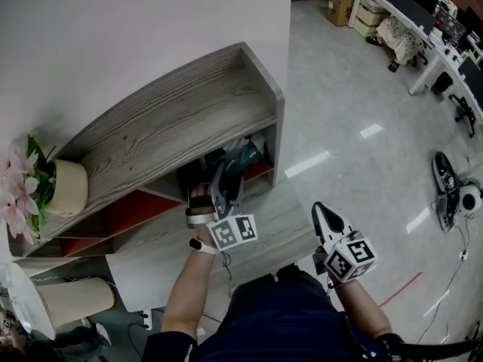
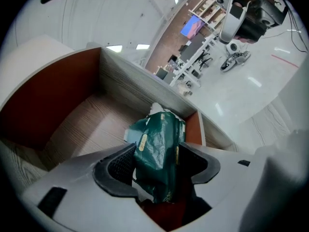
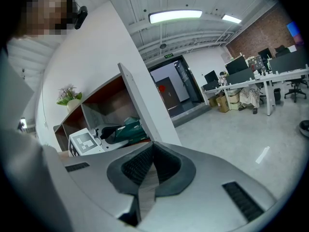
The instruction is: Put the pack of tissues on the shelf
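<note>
The dark green pack of tissues [image 2: 159, 153] lies in the right-hand compartment of the grey wood-grain shelf [image 1: 173, 119], on its striped floor. My left gripper [image 2: 158, 150] reaches into that compartment and is open: the pack stands between the pads, with a dark gap at the right pad. From the head view the left gripper [image 1: 225, 178] points into the shelf at the pack [image 1: 245, 155]. My right gripper [image 1: 322, 211] hovers over the pale table edge, shut and empty. The right gripper view shows its pads [image 3: 133, 166] meeting, with the pack [image 3: 128, 128] far off in the shelf.
A cream pot with pink flowers [image 1: 64, 187] sits on the shelf top at the left. A pale table [image 1: 151, 259] lies below my arms, with a white cylinder [image 1: 75, 300] beside it. Office desks [image 1: 423, 21] and a wheeled device [image 1: 453, 194] stand on the glossy floor to the right.
</note>
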{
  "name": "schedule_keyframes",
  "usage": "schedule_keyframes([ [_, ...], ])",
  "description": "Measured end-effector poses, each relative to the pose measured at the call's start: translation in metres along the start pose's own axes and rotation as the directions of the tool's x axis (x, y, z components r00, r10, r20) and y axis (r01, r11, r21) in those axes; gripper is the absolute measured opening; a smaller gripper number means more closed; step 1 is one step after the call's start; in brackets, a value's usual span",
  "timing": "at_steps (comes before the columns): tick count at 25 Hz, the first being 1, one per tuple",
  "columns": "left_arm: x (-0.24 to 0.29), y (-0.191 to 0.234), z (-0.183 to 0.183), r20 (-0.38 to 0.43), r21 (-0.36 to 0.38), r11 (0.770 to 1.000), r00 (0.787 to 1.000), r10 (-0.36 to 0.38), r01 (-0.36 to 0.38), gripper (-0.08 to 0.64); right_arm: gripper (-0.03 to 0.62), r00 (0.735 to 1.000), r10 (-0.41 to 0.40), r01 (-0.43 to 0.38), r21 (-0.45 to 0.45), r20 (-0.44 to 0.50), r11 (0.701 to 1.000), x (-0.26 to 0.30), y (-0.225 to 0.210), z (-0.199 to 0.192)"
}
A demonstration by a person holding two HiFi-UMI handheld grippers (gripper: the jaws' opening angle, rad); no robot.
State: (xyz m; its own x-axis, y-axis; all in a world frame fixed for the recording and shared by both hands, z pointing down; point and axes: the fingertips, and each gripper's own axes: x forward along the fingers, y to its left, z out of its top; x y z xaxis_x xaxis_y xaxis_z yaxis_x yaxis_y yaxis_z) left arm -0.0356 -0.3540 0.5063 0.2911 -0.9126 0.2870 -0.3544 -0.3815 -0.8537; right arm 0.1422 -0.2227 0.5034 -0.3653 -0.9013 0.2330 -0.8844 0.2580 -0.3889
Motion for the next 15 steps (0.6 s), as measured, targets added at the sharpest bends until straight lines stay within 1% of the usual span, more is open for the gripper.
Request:
schedule_keyframes([
  [5,-0.017,0.008,0.007,0.009,-0.019,1.0,1.0,0.024,-0.024,0.284,0.011,1.0,0.006,-0.006,-0.002,0.005,1.0,-0.005,0.003,0.001],
  [8,-0.032,0.012,0.01,0.007,-0.05,0.998,0.999,0.042,-0.042,0.284,0.011,1.0,0.013,-0.013,-0.007,0.005,1.0,-0.008,0.005,0.002],
  [13,-0.053,0.014,0.014,0.022,-0.152,0.988,0.999,0.041,-0.038,0.282,0.011,1.0,0.026,-0.026,-0.028,0.014,0.999,-0.011,0.009,0.004],
  [15,-0.063,0.015,0.018,0.043,-0.232,0.973,0.999,0.024,-0.014,0.277,0.011,0.999,0.031,-0.03,-0.031,0.015,0.999,-0.013,0.011,0.006],
])
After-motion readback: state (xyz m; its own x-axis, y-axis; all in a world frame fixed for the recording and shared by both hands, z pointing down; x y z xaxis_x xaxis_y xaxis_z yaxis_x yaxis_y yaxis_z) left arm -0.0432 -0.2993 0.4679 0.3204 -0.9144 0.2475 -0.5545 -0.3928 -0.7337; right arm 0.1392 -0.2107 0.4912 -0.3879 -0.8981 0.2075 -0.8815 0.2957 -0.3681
